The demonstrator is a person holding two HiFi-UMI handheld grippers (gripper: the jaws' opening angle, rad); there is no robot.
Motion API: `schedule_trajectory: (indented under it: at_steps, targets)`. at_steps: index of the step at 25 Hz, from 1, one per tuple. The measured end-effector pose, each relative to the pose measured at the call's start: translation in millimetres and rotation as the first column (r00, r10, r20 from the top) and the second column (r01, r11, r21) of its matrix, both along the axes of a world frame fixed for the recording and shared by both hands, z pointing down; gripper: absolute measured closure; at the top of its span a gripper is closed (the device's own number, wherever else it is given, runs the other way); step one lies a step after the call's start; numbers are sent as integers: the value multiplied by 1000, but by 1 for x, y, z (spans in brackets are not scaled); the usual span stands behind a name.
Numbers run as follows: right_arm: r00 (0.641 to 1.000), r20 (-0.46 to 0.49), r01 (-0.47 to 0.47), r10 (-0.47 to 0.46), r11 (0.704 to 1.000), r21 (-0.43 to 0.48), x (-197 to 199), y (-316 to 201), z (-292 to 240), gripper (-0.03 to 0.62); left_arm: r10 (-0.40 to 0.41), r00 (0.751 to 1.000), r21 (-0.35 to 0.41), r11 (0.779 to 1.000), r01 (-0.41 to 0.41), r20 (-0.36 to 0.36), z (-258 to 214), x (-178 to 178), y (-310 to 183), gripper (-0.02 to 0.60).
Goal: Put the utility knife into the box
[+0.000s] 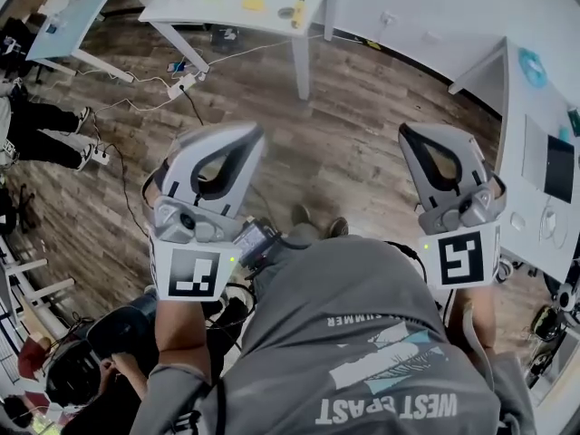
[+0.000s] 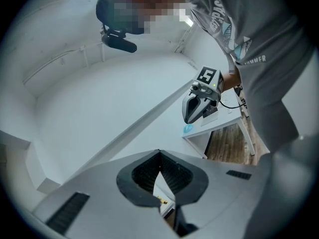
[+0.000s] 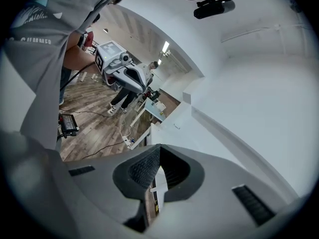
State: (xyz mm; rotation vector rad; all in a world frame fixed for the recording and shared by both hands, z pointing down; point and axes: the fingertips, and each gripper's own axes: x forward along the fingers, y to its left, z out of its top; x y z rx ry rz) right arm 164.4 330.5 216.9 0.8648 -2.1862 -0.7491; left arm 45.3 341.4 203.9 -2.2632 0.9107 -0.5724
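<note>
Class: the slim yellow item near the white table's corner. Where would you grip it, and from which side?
Probably the yellow item at mid-length, closing across its narrow width, coming down from above over the white table. It looks long and thin, lying flat, one end towards the near edge; details are too small to tell.

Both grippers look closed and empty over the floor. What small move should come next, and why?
Probably carry both toward the white table ahead. The left gripper and right gripper are shut on nothing, above the wood floor, with nothing to pick up in reach. The yellow items on that table are too small to identify.
</note>
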Motion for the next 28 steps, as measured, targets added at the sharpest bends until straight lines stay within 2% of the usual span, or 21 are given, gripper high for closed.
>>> schedule_trajectory:
  at_steps: [6,12,16,24,28]
  targets:
    - [999,-23,-32,33,999,22,-27,-22,-6,586,3,1000,14,1000,-3,8,-2,5,-23,574]
    - [998,-32,-52,52,999,13,-29,-36,1,586,7,1000,27,1000,-7,11,-5,8,-47,574]
    - [998,-23,-54,54,999,6,-15,-54,5,586,9,1000,35,999,-9,8,-8,8,-62,574]
    - [1000,14,22,-23,999,24,25,-94,-3,586,15,1000,53,998,-15,6,-12,8,-92,574]
    - [991,-94,106,-96,989,104,34,-121,5,586,23,997,79,996,-29,69,-7,29,-111,574]
